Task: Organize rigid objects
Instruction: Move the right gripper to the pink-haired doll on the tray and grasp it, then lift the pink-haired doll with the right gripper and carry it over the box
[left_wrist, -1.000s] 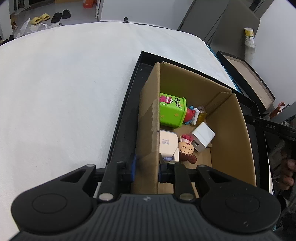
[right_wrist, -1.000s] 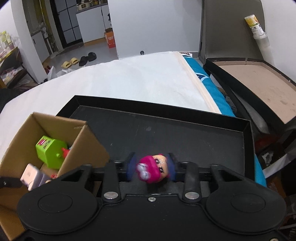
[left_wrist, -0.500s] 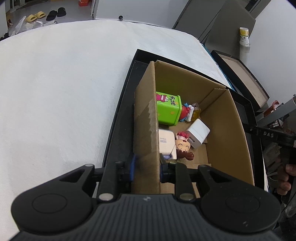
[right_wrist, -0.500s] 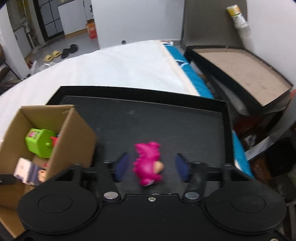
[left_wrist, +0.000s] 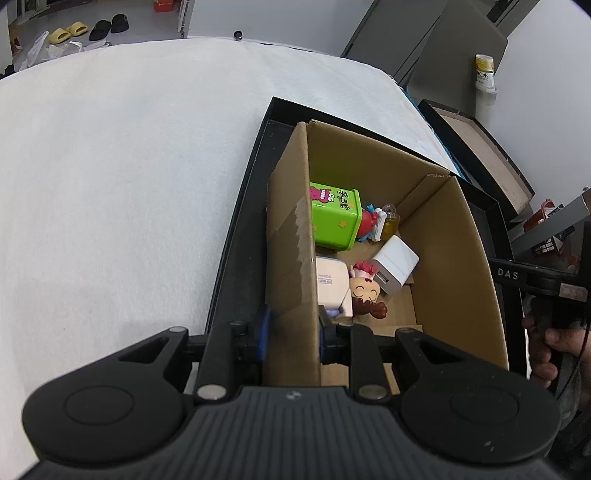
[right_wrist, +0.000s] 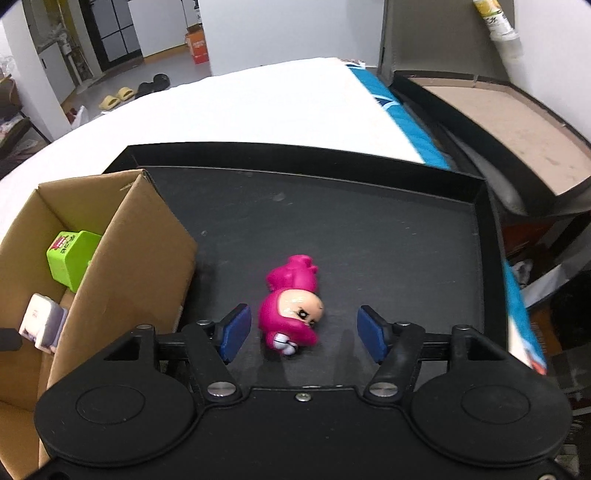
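My right tongs (right_wrist: 302, 328) stand spread wide, and the pink figure (right_wrist: 291, 301) lies on its side on the black tray (right_wrist: 369, 229) between the 2 blue pads, nearer the left pad and touching neither. My left tongs (left_wrist: 291, 332) are clamped on the near wall of the cardboard box (left_wrist: 454, 258), which sits in the tray's left part. Inside it I see a green tin (left_wrist: 334, 218), a white charger (left_wrist: 395, 264) and a small doll (left_wrist: 365, 293).

Your pictures are bright and even, with soft shadows. The edges bend like a fishbowl. The pink toy (right_wrist: 291, 301) looks a little blurry.
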